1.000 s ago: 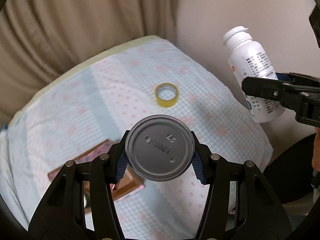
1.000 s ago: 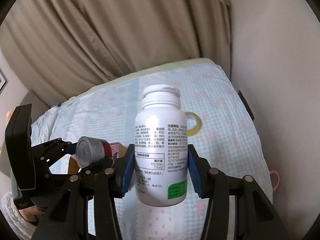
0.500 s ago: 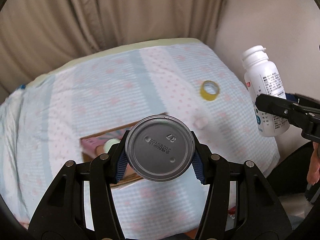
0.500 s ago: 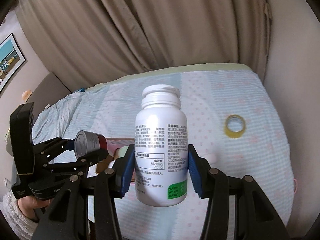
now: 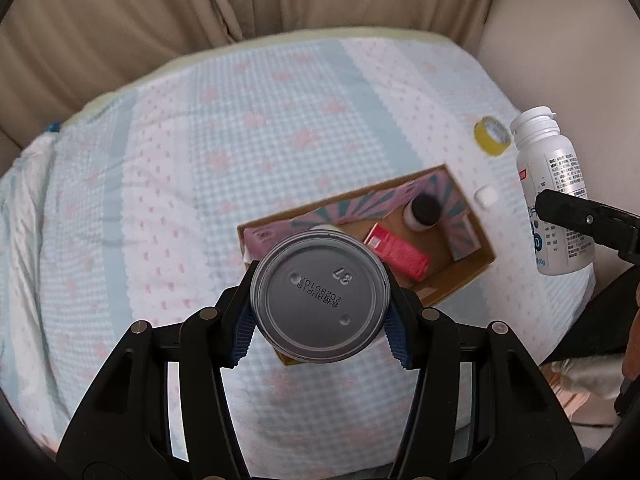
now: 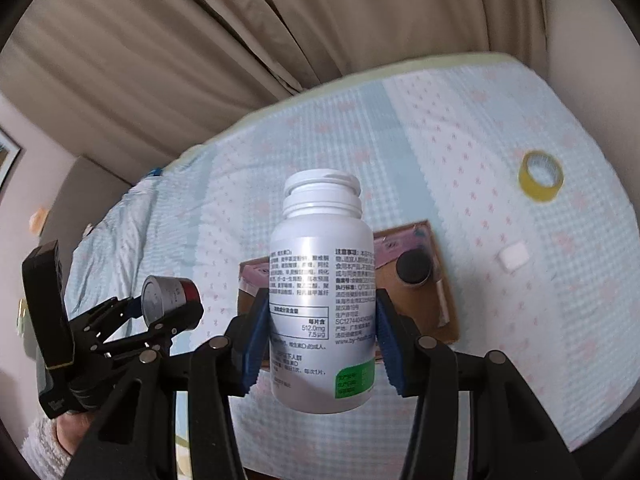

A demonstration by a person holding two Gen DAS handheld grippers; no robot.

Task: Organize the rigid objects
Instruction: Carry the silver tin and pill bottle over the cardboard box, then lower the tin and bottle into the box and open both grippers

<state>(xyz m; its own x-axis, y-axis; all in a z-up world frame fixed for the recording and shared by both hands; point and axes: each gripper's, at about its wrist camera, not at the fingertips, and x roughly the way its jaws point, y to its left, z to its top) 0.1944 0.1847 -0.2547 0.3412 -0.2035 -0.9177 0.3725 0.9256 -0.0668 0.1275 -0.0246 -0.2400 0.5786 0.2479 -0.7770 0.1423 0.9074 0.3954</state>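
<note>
My left gripper (image 5: 320, 330) is shut on a metal can (image 5: 320, 296), whose grey stamped end faces the camera; in the right wrist view the same can (image 6: 170, 294) shows a red side. My right gripper (image 6: 322, 334) is shut on a white pill bottle (image 6: 322, 292) with a printed label, held upright; the bottle (image 5: 550, 184) also shows at the right in the left wrist view. Both hang above an open cardboard box (image 5: 474, 270) on the bed. Inside the box lie a red packet (image 5: 400, 252) and a small jar with a black lid (image 5: 424, 210).
A yellow tape roll (image 6: 540, 176) and a small white cube (image 6: 514, 258) lie on the checked bedspread (image 5: 200, 200) right of the box. Beige curtains (image 6: 280, 32) hang behind the bed. A wall closes the right side. A person's hand in a fluffy sleeve (image 6: 44, 444) holds the left gripper.
Both grippers have swept across the bed and a little lower, still gripping the can and the bottle. The cardboard box has come into fuller view below them; the tape roll has slid right.
</note>
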